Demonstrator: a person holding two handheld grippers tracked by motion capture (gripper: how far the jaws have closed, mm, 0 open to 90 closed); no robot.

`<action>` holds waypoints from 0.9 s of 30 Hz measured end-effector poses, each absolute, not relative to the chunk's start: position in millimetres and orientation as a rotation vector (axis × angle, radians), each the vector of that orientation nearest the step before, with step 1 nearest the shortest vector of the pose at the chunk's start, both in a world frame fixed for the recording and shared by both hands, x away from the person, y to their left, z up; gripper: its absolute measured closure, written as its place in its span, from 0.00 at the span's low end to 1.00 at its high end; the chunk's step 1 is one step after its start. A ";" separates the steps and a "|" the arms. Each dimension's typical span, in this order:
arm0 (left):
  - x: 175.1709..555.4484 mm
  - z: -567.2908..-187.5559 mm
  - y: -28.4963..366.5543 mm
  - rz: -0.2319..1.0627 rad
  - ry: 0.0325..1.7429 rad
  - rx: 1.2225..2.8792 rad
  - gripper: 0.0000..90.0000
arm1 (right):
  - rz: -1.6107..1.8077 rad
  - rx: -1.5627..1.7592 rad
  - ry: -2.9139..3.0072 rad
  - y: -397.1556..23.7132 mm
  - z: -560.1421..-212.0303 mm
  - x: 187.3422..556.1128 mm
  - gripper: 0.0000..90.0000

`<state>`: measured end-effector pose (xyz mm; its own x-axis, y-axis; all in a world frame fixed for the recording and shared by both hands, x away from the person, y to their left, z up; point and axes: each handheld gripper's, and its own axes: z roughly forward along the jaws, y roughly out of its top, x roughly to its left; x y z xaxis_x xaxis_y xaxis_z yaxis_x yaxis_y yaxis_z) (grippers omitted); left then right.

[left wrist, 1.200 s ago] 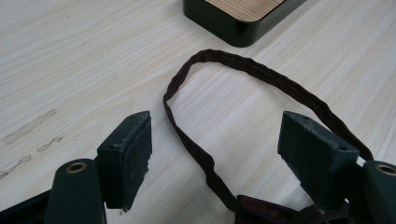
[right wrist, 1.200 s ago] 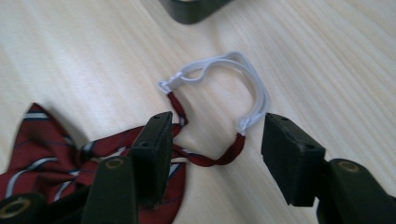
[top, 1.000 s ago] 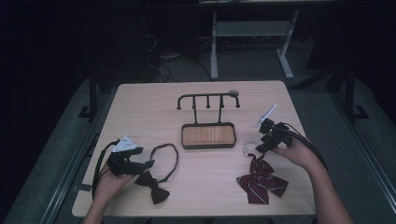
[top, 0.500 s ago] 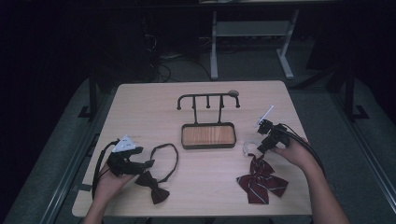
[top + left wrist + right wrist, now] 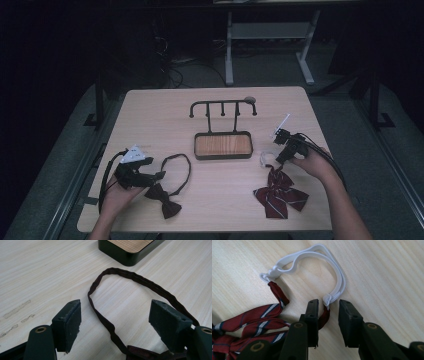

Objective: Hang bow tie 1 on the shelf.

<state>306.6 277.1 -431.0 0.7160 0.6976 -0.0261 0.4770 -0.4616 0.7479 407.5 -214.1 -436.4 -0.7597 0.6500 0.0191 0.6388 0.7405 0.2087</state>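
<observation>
Your right gripper (image 5: 328, 306) has just been closing; its jaws are narrow around the strap end of the red striped bow tie (image 5: 279, 192), not yet pressing. This tie lies right of the wooden-base rack (image 5: 222, 145), unhung. Your left gripper (image 5: 117, 320) stands wide over the dark bow tie (image 5: 162, 197) strap.

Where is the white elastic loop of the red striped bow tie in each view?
High view: white elastic loop right of centre, just left of the right claw.
Left gripper view: not in it.
Right gripper view: loop upper centre, its end between the claw's open jaws.
Shared landmark: red striped bow tie.
</observation>
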 end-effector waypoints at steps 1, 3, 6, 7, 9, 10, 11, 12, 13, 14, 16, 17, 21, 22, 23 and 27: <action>306.6 -430.9 277.3 0.366 0.887 2.149 0.29 | 0.304 1.075 2.875 -213.6 -437.2 408.1 0.78; 306.6 -430.8 277.5 0.369 0.886 2.148 0.29 | 0.303 1.080 2.872 -213.5 -437.7 408.5 0.79; 306.6 -430.7 277.5 0.370 0.886 2.147 0.29 | 0.290 1.075 2.876 -212.5 -438.4 408.5 0.82; 306.7 -430.8 277.4 0.370 0.888 2.148 0.29 | 0.284 1.071 2.879 -212.2 -438.6 408.7 0.84; 306.7 -430.9 277.4 0.370 0.888 2.148 0.29 | 0.279 1.065 2.886 -211.7 -438.8 408.6 0.88; 306.7 -430.8 277.4 0.370 0.888 2.149 0.29 | 0.279 1.065 2.886 -211.7 -438.8 408.6 0.88; 306.7 -430.9 277.4 0.371 0.889 2.148 0.29 | 0.281 1.052 2.891 -211.4 -439.0 408.9 0.91; 306.7 -430.9 277.4 0.371 0.889 2.148 0.29 | 0.281 1.052 2.891 -211.4 -439.0 408.9 0.91; 306.8 -430.9 277.4 0.370 0.889 2.148 0.29 | 0.277 1.052 2.894 -211.1 -439.0 408.7 0.93; 306.8 -430.9 277.4 0.370 0.889 2.148 0.29 | 0.277 1.052 2.894 -211.1 -439.0 408.7 0.93; 306.7 -430.9 277.5 0.369 0.889 2.147 0.29 | 0.279 1.052 2.899 -211.4 -439.0 408.8 0.95; 306.7 -430.9 277.5 0.370 0.888 2.145 0.29 | 0.282 1.063 2.904 -211.9 -438.2 408.3 0.96; 306.8 -431.0 277.5 0.369 0.888 2.146 0.29 | 0.304 1.072 2.907 -214.7 -435.6 407.5 0.96; 306.8 -431.0 277.5 0.369 0.888 2.146 0.29 | 0.304 1.072 2.907 -214.7 -435.6 407.5 0.96; 306.7 -430.9 277.5 0.369 0.888 2.147 0.29 | 0.312 1.066 2.906 -215.2 -434.9 407.1 0.96; 306.6 -431.2 277.0 0.364 0.892 2.148 0.29 | 0.372 1.042 2.914 -217.9 -426.7 402.5 0.97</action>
